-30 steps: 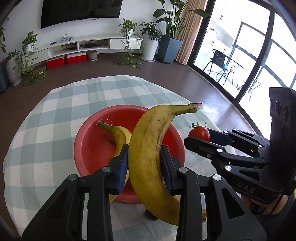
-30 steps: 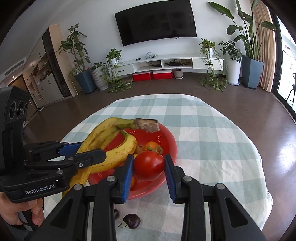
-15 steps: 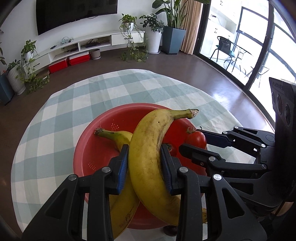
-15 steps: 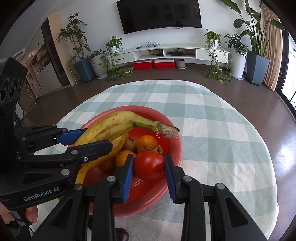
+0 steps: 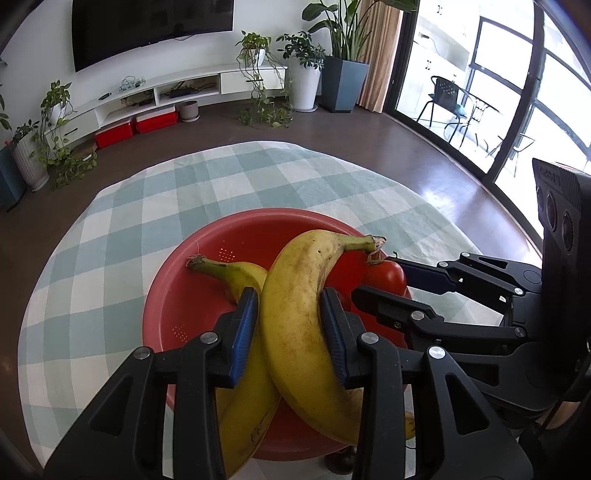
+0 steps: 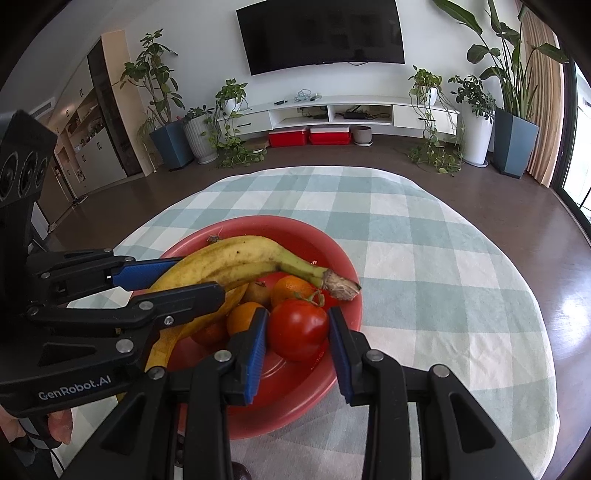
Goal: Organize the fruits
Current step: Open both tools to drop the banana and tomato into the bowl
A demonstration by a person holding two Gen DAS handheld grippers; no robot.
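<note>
A: What does the left hand-held gripper (image 5: 290,328) hold?
B: It pinches a banana (image 5: 303,314) over the red bowl (image 5: 229,236).
A: And the right hand-held gripper (image 6: 297,332)?
B: It clamps a tomato (image 6: 297,328) inside that bowl.

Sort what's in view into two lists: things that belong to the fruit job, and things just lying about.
Part of the job:
- left gripper, shut on the banana
- right gripper, shut on the tomato
- second banana
- oranges
- red bowl

Just lying about:
- checked tablecloth
- TV
- potted plants
- red boxes
</note>
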